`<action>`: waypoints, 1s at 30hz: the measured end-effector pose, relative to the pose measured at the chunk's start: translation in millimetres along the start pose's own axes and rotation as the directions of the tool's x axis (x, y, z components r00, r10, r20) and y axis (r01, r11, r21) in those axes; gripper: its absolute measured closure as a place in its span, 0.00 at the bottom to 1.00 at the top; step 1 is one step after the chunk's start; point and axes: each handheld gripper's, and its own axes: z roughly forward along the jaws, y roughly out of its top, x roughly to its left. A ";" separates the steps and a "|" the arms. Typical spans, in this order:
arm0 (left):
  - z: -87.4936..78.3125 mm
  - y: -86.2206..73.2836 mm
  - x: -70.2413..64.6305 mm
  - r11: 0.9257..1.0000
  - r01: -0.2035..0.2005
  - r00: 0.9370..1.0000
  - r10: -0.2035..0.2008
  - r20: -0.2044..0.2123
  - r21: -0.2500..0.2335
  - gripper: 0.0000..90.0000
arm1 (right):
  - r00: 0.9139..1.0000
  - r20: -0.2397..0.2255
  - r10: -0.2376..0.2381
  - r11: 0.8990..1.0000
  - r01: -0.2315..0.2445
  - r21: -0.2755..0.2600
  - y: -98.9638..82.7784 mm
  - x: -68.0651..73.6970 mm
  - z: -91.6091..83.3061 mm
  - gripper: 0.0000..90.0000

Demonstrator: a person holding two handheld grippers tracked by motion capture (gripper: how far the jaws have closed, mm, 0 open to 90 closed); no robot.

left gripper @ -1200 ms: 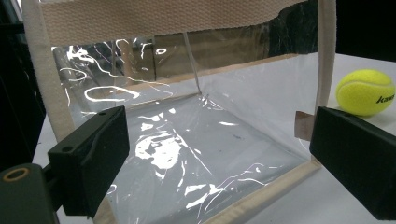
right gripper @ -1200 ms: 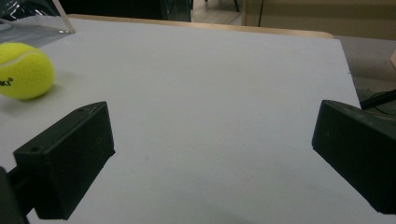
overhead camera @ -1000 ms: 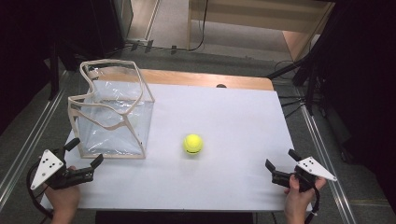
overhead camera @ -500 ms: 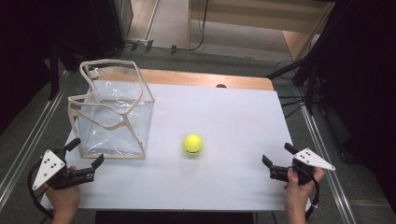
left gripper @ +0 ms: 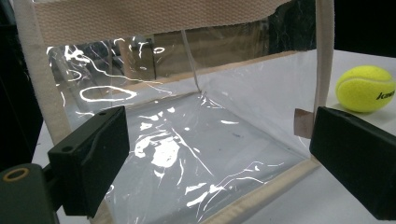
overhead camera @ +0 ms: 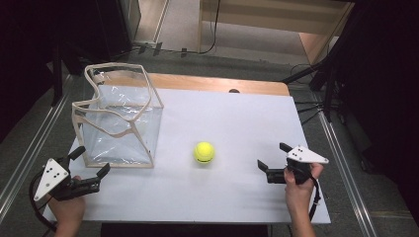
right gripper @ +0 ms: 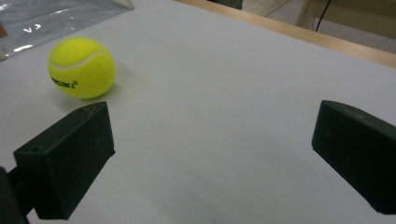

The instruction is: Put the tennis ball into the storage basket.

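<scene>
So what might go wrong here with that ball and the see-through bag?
The tennis ball sits loose on the smooth white table, so a nudge from the open right gripper would likely send it rolling before the jaws close. The clear bag looks floppy, its rim sagging unevenly, so the open left gripper beside it may pinch thin plastic rather than the strap, or collapse the opening.

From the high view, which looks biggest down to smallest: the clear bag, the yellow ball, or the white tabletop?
1. White rectangular tabletop.
2. Clear plastic bag with beige fabric trim.
3. Yellow tennis ball, plainly the smallest.
</scene>
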 end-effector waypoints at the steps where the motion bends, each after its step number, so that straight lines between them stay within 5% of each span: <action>1: 0.0 0.0 0.0 1.000 0.000 1.000 0.000 0.000 0.000 0.06 | 1.000 -0.002 -0.008 1.000 0.008 0.005 2.3 1.6 2.5 0.00; 30: 0.1 0.1 0.2 1.000 -0.002 1.000 0.002 0.002 0.002 0.06 | 0.986 -0.137 -0.098 0.989 0.112 0.093 38.2 29.7 47.7 0.00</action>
